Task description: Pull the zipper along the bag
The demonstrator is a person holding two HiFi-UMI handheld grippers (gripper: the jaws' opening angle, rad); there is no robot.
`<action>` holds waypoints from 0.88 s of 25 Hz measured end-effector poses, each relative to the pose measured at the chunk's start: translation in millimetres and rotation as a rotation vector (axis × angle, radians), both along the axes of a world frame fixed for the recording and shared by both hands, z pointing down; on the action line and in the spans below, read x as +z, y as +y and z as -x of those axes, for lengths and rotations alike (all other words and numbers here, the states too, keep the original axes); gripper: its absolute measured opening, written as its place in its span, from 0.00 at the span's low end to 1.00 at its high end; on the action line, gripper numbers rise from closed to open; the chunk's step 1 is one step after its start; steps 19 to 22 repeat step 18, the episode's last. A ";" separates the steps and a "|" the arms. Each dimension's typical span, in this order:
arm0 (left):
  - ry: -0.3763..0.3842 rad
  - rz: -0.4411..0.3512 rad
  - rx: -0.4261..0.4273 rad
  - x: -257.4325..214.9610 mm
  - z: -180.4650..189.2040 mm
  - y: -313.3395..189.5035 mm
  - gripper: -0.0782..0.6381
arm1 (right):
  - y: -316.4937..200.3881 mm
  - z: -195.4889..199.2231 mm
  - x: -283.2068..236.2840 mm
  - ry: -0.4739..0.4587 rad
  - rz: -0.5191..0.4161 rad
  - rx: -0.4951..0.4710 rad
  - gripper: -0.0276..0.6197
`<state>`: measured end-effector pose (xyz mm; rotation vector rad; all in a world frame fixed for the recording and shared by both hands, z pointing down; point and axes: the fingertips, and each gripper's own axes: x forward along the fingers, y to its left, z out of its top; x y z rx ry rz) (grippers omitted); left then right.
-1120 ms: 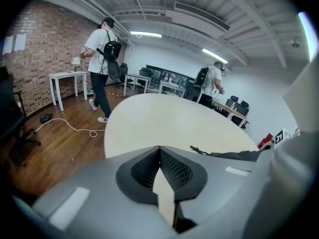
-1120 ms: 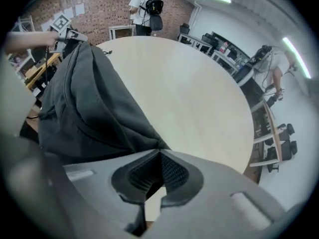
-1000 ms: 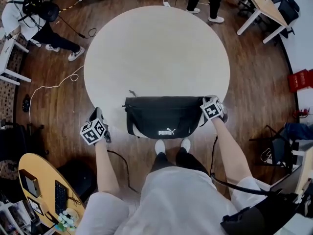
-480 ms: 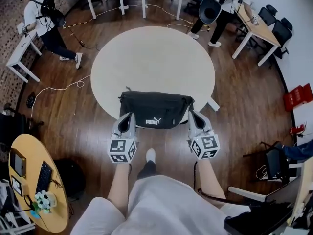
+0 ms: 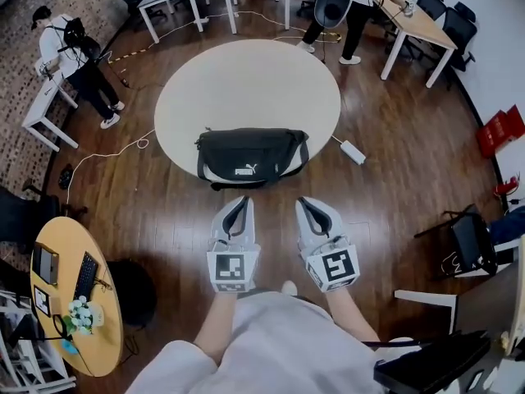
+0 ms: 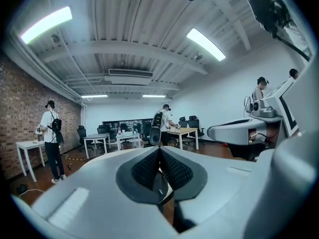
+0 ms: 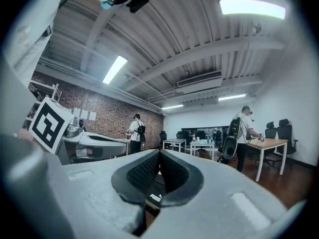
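A black bag with a white logo lies at the near edge of the round pale table. Both grippers are held side by side in front of my body, over the floor and short of the bag. They touch nothing. My left gripper is shut, with its dark pads meeting at the tips. The right gripper is likewise shut and empty. In the right gripper view a sliver of the bag shows below the joined pads. The zipper pull is too small to make out.
A white power strip and a cable lie on the wooden floor beside the table. A small wooden table with a keyboard stands at lower left. Desks, chairs and several people ring the room.
Both grippers have left the bag's two ends, risen and drawn back toward my body, and now sit side by side. The view has backed away from the table.
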<state>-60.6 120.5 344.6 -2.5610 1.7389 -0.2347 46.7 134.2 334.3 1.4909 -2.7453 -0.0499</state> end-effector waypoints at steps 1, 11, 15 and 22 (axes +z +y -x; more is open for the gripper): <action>0.006 -0.009 0.003 -3.9 -0.6 3.1 0.13 | 4.6 0.9 -4.7 -0.002 -0.011 0.005 0.02; 0.028 -0.082 -0.006 -26.6 25.9 30.1 0.13 | 21.7 6.9 -21.5 -0.013 -0.057 0.085 0.02; 0.053 -0.088 -0.015 -29.4 43.3 32.3 0.13 | 23.2 22.9 -24.1 -0.003 -0.065 0.074 0.02; 0.065 -0.094 -0.017 -33.8 51.8 31.3 0.13 | 21.3 33.1 -27.0 0.011 -0.072 0.064 0.02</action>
